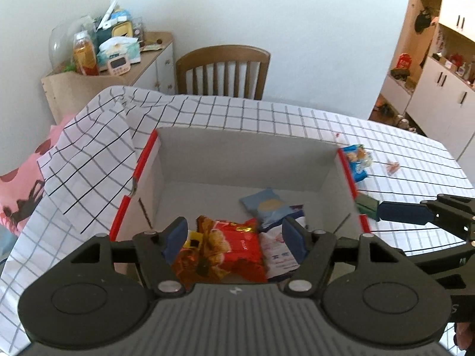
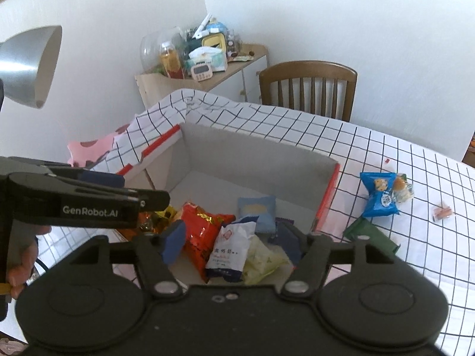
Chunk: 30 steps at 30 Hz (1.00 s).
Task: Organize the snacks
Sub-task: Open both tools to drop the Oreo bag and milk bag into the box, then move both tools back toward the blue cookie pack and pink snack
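Both hand-held grippers hang open and empty over the box [image 2: 328, 190]: the left hand-held gripper [image 1: 234, 238] above the red packet [image 1: 234, 246], the right hand-held gripper [image 2: 231, 237] above the white packet [image 2: 228, 252], probably just dropped in. Beyond and right of the right one, outside the box, lie a blue packet [image 2: 378, 195] and a green packet [image 2: 371, 234] on the tabletop [image 2: 415, 237]; the box wall stands between.

Both views bright with even, diffuse daylight; shadows soft, no harsh glare. Strong fisheye bending and dark vignetting at corners. Focus acceptable throughout, slightly soft at edges.
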Tool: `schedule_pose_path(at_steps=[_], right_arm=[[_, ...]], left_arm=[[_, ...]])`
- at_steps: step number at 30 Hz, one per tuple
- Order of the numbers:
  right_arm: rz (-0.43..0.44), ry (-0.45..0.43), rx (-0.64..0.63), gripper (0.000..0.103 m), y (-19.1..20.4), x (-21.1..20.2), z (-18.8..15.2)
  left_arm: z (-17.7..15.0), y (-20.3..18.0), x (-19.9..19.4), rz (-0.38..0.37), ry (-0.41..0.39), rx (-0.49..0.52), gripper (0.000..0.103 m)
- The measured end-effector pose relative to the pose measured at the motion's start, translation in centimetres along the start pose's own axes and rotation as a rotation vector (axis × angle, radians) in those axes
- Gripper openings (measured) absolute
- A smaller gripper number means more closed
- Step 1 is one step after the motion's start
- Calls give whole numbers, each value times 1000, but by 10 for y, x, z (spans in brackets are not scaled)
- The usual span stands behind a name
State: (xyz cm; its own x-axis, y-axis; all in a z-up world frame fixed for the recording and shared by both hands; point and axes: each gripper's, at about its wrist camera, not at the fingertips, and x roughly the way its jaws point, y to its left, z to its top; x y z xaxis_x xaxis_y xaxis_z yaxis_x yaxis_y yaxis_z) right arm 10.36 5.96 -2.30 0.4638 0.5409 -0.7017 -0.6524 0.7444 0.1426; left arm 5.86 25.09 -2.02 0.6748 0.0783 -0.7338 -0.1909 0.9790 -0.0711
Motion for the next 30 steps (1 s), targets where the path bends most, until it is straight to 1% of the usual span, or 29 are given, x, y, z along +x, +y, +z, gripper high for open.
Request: schedule_pose_path(at_steps=[5, 9, 14, 15, 16, 17, 21, 23, 28, 30], right_arm=[[-10, -33, 9, 84, -5, -16, -2], [-17, -60, 20, 93, -14, -31, -6], [-36, -76, 47, 99, -35, -48, -12], [-41, -79, 51, 101, -41, -51, -13], [-47, -81, 54, 101, -46, -54, -15], [-55, -81, 56, 101, -52, -56, -17], [-82, -83, 78, 102, -77, -67, -23], [-96, -82, 88, 102, -91, -72, -26], [-135, -77, 110, 103, -130, -85, -35], [-149, -73, 124, 103, -150, -90, -37]], left_arm=[[1, -13, -9, -28, -30, 18, 72], [2, -27, -12, -48, -51, 18, 79], [5, -49, -10, -84, -60, 18, 79], [5, -55, -9, -92, -61, 18, 83], [6, -60, -8, -100, -61, 17, 87], [6, -67, -6, -111, -61, 17, 88], [6, -93, 2, -140, -51, 10, 89], [8, -107, 8, -150, -46, -1, 91], [13, -147, 22, -155, -29, -12, 91], [16, -163, 28, -146, -20, -24, 91]])
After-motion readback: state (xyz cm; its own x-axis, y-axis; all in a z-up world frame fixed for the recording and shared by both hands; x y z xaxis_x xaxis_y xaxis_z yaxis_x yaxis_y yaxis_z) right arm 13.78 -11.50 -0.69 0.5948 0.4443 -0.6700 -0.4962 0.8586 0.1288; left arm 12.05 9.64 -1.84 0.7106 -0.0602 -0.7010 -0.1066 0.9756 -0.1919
